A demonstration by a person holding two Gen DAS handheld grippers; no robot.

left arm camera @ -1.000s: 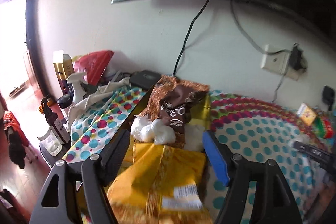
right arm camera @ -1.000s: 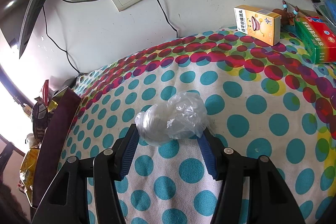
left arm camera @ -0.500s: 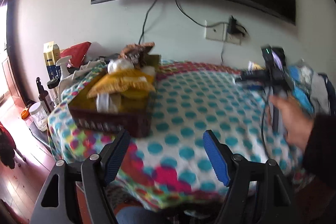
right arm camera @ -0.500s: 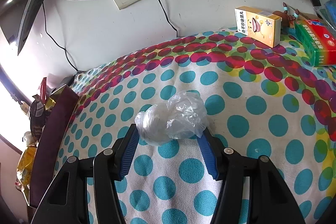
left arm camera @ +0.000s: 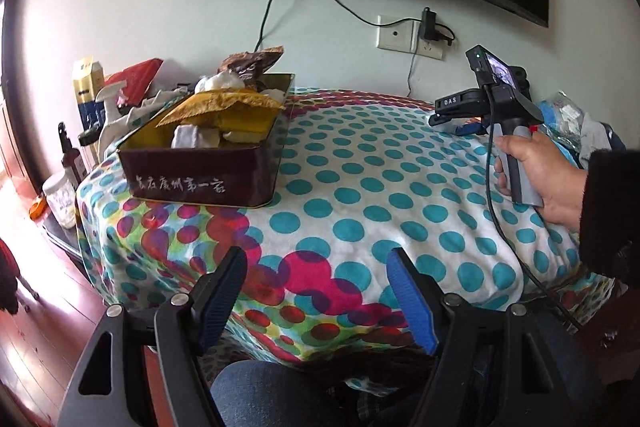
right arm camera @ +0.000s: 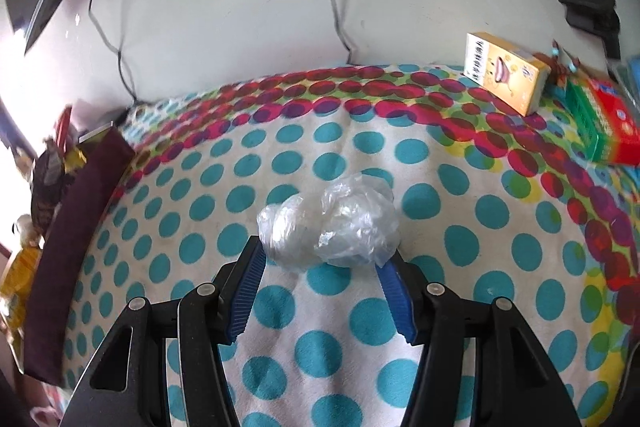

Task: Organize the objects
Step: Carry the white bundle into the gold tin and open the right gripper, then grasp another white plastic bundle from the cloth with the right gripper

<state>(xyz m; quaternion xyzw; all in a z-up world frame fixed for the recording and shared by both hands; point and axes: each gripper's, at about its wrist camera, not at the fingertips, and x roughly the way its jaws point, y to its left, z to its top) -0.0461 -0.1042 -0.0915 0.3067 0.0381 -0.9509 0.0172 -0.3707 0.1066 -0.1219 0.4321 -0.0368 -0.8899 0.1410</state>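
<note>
Partly hidden: tin at the frame edge, crumpled bag between the jaws

Leftmost in the right wrist view, the dark tin (right arm camera: 68, 223) is cut off by the frame edge — only one side wall and a few packet corners show. The left wrist view gives it whole, heaped with a yellow packet (left arm camera: 236, 107) and white wrapped pieces, its lettering hard to read. Further right, the clear plastic bag (right arm camera: 332, 227) sits crumpled into a cloudy, glossy ball on the dotted cloth (right arm camera: 480, 247), mid-table, well apart from the tin. The right gripper (right arm camera: 322, 259) stands half wide with both blue pads against the bag's sides — whether they press, I cannot tell. The left gripper (left arm camera: 318, 267) hangs wide, nothing between its fingers, before the table's near edge.
</note>
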